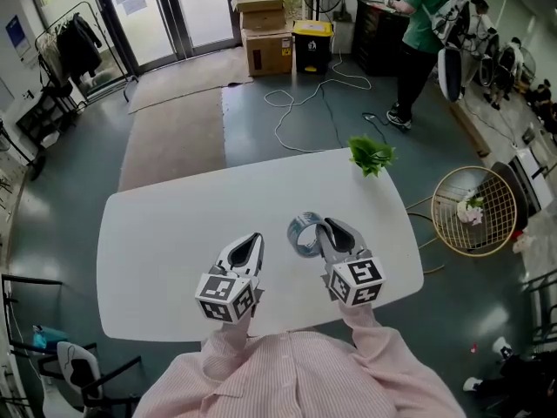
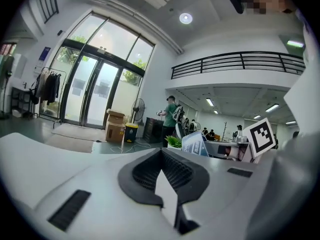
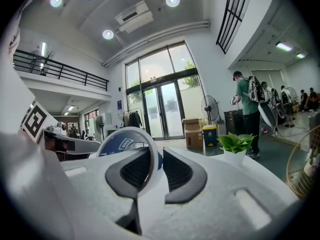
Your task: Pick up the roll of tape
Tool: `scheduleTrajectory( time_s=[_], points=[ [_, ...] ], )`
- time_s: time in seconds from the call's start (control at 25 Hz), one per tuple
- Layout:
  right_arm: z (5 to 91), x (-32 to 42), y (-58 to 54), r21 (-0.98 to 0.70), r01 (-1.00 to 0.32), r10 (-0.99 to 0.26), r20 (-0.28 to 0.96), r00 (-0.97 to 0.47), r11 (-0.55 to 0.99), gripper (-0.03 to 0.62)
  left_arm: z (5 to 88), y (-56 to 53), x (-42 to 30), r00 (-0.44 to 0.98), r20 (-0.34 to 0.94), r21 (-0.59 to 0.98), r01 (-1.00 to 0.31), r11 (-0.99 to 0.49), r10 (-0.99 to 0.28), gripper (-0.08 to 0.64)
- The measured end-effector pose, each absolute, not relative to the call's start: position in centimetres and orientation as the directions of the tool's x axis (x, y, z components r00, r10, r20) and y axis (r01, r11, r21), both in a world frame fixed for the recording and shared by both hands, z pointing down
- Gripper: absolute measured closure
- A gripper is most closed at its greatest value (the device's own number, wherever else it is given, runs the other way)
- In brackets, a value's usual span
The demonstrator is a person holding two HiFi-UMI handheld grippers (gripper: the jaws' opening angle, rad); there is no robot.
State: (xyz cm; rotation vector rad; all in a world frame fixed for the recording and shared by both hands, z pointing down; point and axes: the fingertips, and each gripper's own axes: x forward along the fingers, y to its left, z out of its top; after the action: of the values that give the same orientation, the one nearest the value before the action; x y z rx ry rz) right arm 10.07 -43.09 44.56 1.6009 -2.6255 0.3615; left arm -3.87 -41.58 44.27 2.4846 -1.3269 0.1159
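Observation:
The roll of tape (image 1: 296, 238), a pale ring with a blue inner face, hangs above the white table (image 1: 174, 233), clear of its top. My right gripper (image 1: 324, 225) is shut on it. In the right gripper view the ring's wall (image 3: 114, 145) sits clamped between the black pads of that gripper (image 3: 156, 151). My left gripper (image 1: 252, 238) is beside it on the left, also raised over the table. Its pads meet with nothing between them (image 2: 161, 151). The left gripper view shows the tape (image 2: 194, 144) off to the right.
A small potted plant (image 1: 372, 157) stands at the table's far right edge. On the floor lie a wire basket (image 1: 474, 209) at the right and loose cables (image 1: 305, 103) beyond the table. Cardboard boxes (image 1: 265, 33), a yellow bin (image 1: 312, 46) and a person in green (image 1: 422, 33) are farther back.

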Motion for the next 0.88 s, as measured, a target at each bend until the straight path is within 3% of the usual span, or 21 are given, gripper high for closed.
scheduleTrajectory(
  time_s=[0.88],
  points=[
    [38.4, 11.9, -41.9, -0.151, -0.904, -0.915, -0.016, -0.403, 0.4, 0.526, 38.9, -40.6, -6.0, 0.509, 0.093, 0.142, -0.858, -0.494, -0.856, 0.56]
  ],
)
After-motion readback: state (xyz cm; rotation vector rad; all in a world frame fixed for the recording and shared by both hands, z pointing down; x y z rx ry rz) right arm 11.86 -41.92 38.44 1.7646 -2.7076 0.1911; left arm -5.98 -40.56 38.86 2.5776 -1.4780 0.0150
